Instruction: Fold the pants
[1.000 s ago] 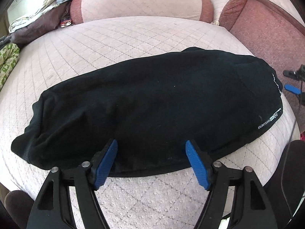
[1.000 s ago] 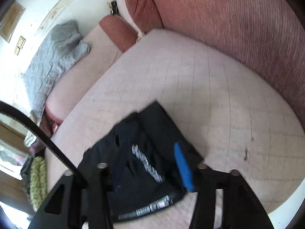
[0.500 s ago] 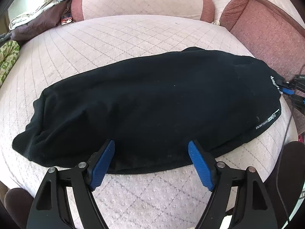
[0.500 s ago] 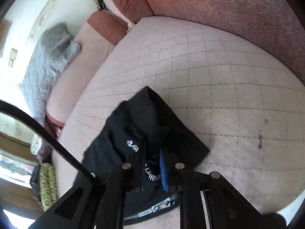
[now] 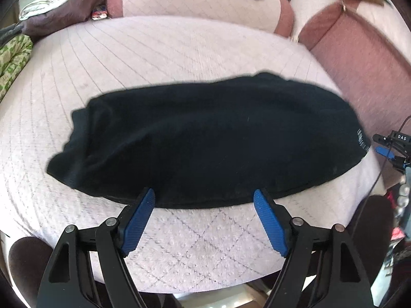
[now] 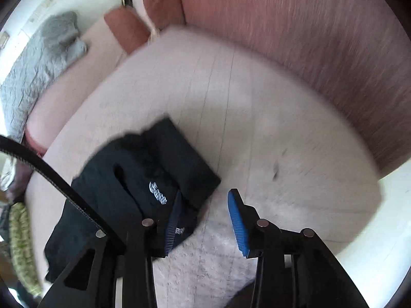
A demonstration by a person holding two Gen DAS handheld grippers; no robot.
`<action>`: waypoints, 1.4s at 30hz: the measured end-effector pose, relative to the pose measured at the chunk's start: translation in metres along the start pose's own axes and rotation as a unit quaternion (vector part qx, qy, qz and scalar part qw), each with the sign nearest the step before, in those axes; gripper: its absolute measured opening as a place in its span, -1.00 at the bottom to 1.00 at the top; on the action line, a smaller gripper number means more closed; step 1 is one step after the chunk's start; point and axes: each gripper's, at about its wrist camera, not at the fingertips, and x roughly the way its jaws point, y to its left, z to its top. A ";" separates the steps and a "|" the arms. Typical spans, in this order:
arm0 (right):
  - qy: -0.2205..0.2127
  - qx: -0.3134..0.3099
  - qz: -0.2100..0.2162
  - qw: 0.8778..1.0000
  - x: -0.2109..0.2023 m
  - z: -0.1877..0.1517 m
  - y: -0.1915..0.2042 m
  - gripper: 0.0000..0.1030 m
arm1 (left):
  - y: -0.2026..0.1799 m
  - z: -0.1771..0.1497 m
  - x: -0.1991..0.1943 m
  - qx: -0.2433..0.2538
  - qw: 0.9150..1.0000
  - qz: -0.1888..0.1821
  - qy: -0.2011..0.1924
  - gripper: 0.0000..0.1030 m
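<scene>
Black pants (image 5: 210, 138), one pair, lie folded; both hand-held grippers (image 5: 204, 205) (image 6: 205, 210) released, the right's jaws just opening.

The pants (image 5: 210, 138) are matt black knit cloth with a soft nap. The sofa cushion (image 5: 179, 59) under them is pale quilted fabric, faintly fuzzy; its backrest (image 6: 295, 33) is ribbed reddish cloth. The fingers (image 5: 138, 220) carry ridged blue rubbery pads on matt black plastic.

Only legible text: "DAS", showing in white on the black device (image 5: 400, 138) at the right edge of the left wrist view. White print on the black pants (image 5: 205, 138) is blurring out, unreadable in both views.
</scene>
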 end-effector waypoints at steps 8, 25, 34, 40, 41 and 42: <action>0.019 -0.156 0.157 0.975 0.020 -0.007 0.127 -0.08 | -0.006 0.011 0.019 -0.017 0.999 -0.028 -0.029 0.53; 0.118 -0.437 0.068 0.889 0.159 -0.038 0.296 0.15 | -0.052 -0.011 0.053 0.094 0.994 0.013 -0.060 0.53; 0.117 -0.403 0.063 0.906 0.157 0.001 0.307 -0.85 | -0.053 -0.018 0.052 0.097 0.992 0.009 -0.075 0.58; 0.108 -0.404 0.046 0.907 0.170 0.008 0.312 -0.98 | -0.053 -0.017 0.046 0.105 0.993 0.000 -0.059 0.59; 0.106 -0.392 0.056 0.912 0.166 0.014 0.310 -0.92 | -0.050 -0.015 0.042 0.099 0.994 -0.010 -0.048 0.59; 0.099 -0.381 0.060 0.917 0.159 0.019 0.308 -0.86 | -0.045 -0.012 0.036 0.087 0.995 -0.026 -0.039 0.59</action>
